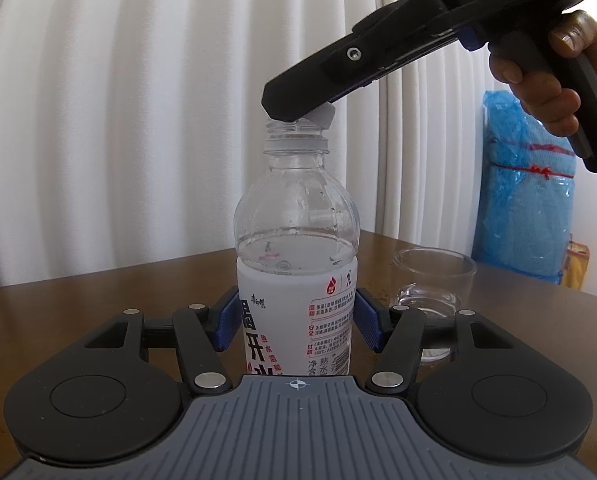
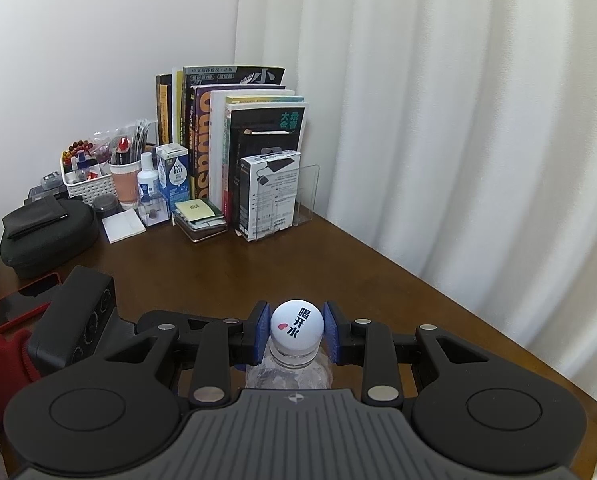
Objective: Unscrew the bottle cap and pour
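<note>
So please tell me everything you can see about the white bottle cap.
The white cap is small and round and looks like plastic, with dark Chinese characters and a red drop mark printed on its top. The right claw pinches it between its blue pads. In the left wrist view the cap is tilted and appears lifted off the threaded neck of the clear bottle, so it seems unscrewed already. The left claw holds the upright bottle by its label.
</note>
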Tool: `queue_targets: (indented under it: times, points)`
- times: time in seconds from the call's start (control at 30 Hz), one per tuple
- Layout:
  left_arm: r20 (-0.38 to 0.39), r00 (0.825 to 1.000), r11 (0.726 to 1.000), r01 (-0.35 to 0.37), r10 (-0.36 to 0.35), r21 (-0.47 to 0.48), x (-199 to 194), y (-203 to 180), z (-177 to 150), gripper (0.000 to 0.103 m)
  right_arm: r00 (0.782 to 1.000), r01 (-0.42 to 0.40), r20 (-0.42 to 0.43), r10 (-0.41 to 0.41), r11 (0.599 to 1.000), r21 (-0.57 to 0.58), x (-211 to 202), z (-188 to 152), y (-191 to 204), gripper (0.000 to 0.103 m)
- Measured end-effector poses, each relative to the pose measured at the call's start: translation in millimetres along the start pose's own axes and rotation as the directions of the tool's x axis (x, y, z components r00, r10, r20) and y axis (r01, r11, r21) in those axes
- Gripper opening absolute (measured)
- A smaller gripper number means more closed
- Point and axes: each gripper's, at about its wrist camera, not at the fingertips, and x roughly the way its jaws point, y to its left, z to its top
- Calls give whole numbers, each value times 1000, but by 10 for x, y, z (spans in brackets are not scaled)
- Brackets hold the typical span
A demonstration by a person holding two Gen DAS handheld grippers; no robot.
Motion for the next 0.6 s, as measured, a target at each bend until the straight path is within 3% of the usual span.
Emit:
queue_targets:
  times: [0.47, 0.53, 0.6]
  points:
    - [-1, 1000, 1000, 5, -5, 3, 21, 42, 12, 59, 1000, 2, 5, -2, 1000, 4, 46, -50, -5, 33]
    - [-1, 1000, 1000, 5, -5, 3, 24, 45, 13, 59, 1000, 4, 9, -4, 1000, 3, 47, -56, -3, 37]
    - [-1, 1000, 1000, 5, -5, 2, 27, 49, 15, 59, 1000, 6, 16, -6, 1000, 5, 45, -67, -2, 51]
